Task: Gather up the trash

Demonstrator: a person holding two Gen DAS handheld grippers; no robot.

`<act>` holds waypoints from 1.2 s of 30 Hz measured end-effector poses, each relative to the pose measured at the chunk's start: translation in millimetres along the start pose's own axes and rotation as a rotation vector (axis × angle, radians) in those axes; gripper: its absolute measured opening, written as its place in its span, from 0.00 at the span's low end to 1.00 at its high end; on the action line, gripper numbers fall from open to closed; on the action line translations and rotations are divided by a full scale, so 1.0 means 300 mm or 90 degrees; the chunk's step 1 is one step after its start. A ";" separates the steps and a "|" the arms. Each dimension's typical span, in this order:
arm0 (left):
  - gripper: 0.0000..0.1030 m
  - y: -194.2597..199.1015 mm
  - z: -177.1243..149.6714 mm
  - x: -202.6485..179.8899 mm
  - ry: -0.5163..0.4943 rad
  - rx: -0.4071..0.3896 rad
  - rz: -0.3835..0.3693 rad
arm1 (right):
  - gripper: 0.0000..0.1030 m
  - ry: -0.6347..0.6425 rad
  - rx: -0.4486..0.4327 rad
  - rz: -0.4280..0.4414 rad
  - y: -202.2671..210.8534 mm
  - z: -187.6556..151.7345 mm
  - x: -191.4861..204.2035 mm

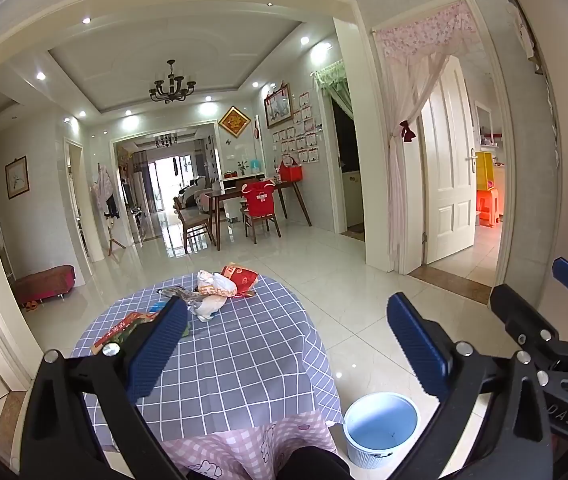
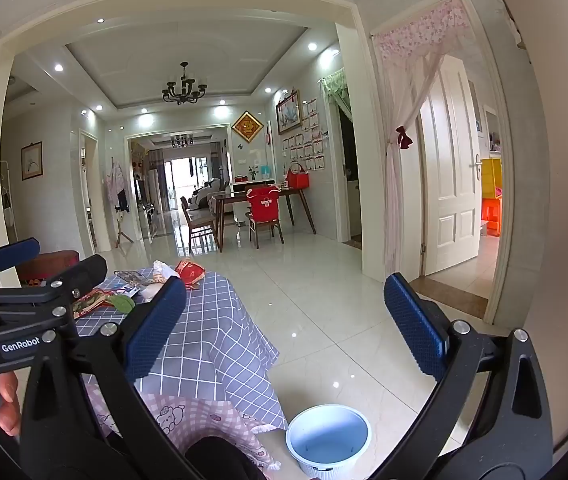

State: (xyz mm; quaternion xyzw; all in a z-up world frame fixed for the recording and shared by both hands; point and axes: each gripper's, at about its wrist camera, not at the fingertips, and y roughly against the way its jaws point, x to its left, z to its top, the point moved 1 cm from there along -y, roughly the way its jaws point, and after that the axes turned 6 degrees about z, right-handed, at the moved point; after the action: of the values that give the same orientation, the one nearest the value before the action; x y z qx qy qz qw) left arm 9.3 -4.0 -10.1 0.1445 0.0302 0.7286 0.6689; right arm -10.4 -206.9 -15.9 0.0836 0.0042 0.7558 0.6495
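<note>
Both jaws wide, ribbed blue pads; crumpled wrappers (image 1: 220, 290) on checked cloth (image 1: 244, 352); round ribbed bin (image 2: 328, 440).

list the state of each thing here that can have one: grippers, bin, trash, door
left gripper: open, holding nothing
right gripper: open, holding nothing
blue bin: upright on the floor, looks empty
wrappers: loose on the checked table
white door: open
pink curtain: tied back
</note>
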 end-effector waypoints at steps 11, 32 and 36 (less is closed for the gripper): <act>0.95 0.001 0.000 -0.001 0.000 0.001 0.000 | 0.94 -0.001 0.004 0.000 -0.001 0.001 0.001; 0.95 -0.018 -0.009 -0.016 -0.003 0.003 0.000 | 0.94 -0.003 0.006 0.000 -0.002 -0.001 -0.001; 0.95 -0.018 -0.007 -0.015 -0.002 0.003 0.000 | 0.94 -0.003 0.006 0.000 -0.002 -0.001 -0.001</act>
State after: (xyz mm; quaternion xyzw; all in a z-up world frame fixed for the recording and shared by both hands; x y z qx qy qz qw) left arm 14.2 -7.5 -14.3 0.1474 0.0308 0.7280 0.6688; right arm -9.7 -207.1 -16.4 0.0884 0.0065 0.7554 0.6493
